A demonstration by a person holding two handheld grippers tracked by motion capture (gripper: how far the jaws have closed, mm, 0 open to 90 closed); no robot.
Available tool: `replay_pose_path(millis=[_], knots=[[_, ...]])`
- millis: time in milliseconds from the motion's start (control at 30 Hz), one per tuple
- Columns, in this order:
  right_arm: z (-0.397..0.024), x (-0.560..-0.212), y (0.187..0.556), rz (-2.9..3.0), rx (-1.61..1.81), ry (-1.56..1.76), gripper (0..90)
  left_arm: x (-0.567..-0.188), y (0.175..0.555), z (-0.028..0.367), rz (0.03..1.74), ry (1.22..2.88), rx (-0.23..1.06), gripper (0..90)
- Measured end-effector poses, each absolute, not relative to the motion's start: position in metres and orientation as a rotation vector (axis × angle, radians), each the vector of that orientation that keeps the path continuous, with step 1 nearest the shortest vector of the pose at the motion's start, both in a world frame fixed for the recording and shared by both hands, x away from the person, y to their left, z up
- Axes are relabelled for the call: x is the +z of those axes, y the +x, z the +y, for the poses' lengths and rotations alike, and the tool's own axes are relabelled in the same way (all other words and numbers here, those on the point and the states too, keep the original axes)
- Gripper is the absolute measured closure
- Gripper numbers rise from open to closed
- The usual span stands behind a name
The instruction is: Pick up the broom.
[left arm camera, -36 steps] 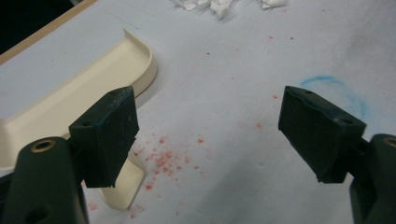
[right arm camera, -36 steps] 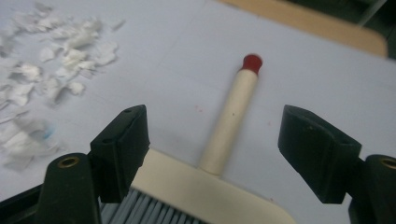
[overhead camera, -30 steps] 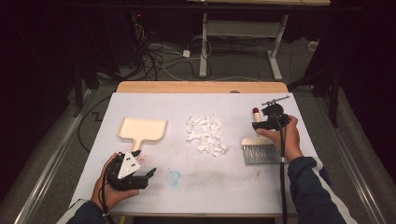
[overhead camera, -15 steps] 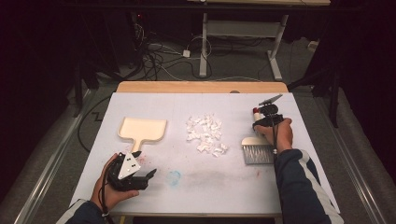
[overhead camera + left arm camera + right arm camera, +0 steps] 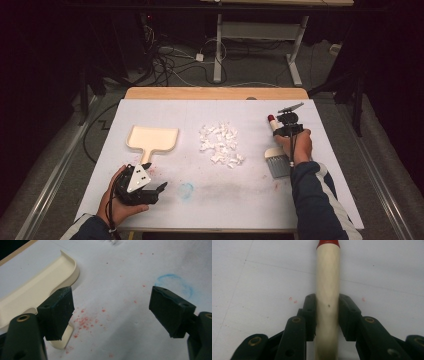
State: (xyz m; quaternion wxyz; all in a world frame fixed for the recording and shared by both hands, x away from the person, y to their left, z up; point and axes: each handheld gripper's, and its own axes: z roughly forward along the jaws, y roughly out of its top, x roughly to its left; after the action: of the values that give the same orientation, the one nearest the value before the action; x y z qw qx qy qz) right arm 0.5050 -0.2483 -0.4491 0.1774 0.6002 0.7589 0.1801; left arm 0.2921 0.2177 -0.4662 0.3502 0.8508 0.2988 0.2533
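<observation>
A brush lies at the table's right, grey bristles (image 5: pixel 278 162) toward me and red-tipped cream handle (image 5: pixel 271 119) pointing away. My right gripper (image 5: pixel 282 131) has just been closing and is now shut on that handle (image 5: pixel 327 277); in the right gripper view its pads press both sides of the handle, the gripper (image 5: pixel 327 302) pointing along it. A cream dustpan (image 5: pixel 152 139) lies at the left, and a pile of white scraps (image 5: pixel 220 145) sits in the middle. My left gripper (image 5: pixel 159 190) rests open near the front edge, beside the dustpan's handle (image 5: pixel 61 340), with nothing between its jaws (image 5: pixel 110 312).
White paper covers the table (image 5: pixel 250 195), with a bare wooden strip (image 5: pixel 215 93) along the far edge. A blue chalk ring (image 5: pixel 186 190) and red specks (image 5: pixel 83 322) mark the paper near my left gripper. Cables and desk legs lie on the floor beyond.
The right hand has sunk a little onto the brush and its gripper has closed on the handle. The left hand has stayed put.
</observation>
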Motion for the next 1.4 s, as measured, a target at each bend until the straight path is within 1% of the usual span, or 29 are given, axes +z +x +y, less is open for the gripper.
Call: replay_pose_path(millis=[133, 267, 600, 700, 867, 933, 967, 1000, 1033, 1067, 1233, 1267, 1400], knots=[[-0.252, -0.449, 0.502, 2.136, 0.562, 1.694, 70.6, -0.467, 0.293, 0.217, 0.775, 2.214, 0.657, 19.6], [-0.252, -0.442, 0.493, 2.114, 0.641, 1.622, 70.7, -0.466, 0.292, 0.218, 0.776, 2.215, 0.659, 19.8], [-0.27, -0.405, 0.447, 1.987, 0.969, 1.473, 70.9, -0.461, 0.291, 0.215, 0.788, 2.18, 0.655, 19.9], [-0.274, -0.397, 0.432, 1.956, 1.047, 1.432, 70.8, -0.456, 0.292, 0.208, 0.783, 2.141, 0.619, 19.9], [-0.269, -0.387, 0.416, 1.95, 1.098, 1.35, 70.8, -0.443, 0.296, 0.182, 0.732, 2.09, 0.542, 19.8], [-0.26, -0.377, 0.406, 1.936, 1.132, 1.279, 70.8, -0.438, 0.3, 0.166, 0.697, 2.088, 0.514, 19.6], [-0.257, -0.374, 0.402, 1.936, 1.141, 1.262, 70.8, -0.434, 0.302, 0.148, 0.662, 2.082, 0.498, 19.6], [-0.257, -0.374, 0.402, 1.936, 1.141, 1.262, 70.8, -0.434, 0.302, 0.148, 0.662, 2.082, 0.498, 19.6], [-0.251, -0.369, 0.395, 1.932, 1.166, 1.223, 70.8, -0.429, 0.304, 0.131, 0.617, 2.078, 0.48, 19.6], [-0.249, -0.366, 0.391, 1.926, 1.183, 1.211, 70.8, -0.429, 0.304, 0.131, 0.617, 2.078, 0.48, 19.6], [-0.24, -0.354, 0.376, 1.905, 1.244, 1.148, 70.8, -0.42, 0.304, 0.097, 0.545, 2.025, 0.467, 22.3], [-0.238, -0.352, 0.373, 1.905, 1.25, 1.137, 70.8, -0.416, 0.304, 0.086, 0.524, 2.01, 0.441, 22.6], [-0.229, -0.35, 0.366, 1.904, 1.28, 1.107, 70.7, -0.414, 0.305, 0.073, 0.512, 1.994, 0.418, 23.2]])
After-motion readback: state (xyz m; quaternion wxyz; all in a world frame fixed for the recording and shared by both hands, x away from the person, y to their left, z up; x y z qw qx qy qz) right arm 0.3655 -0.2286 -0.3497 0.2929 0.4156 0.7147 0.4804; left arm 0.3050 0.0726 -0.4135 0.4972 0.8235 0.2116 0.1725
